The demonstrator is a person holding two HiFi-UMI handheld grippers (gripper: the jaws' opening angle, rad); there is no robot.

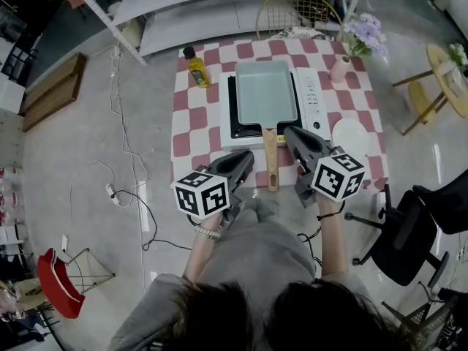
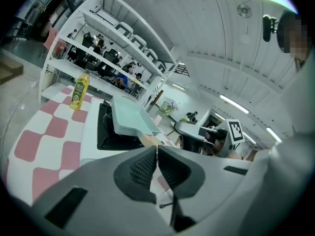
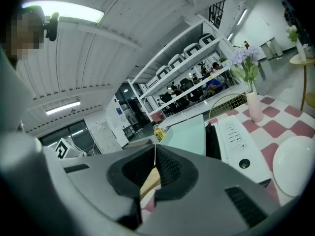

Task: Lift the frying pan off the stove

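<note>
The frying pan sits flat on the stove, upper centre of the head view; its wooden handle runs down-frame between the left gripper and right gripper, both clenched, empty; rigid and probably pan-heavy, so grip the handle close to the pan.

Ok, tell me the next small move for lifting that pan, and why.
Probably open the jaws of the right gripper. It and the left gripper flank the wooden handle of the frying pan, which sits on the stove. Both have jaws shut on nothing, and shut jaws cannot close around the handle.
</note>
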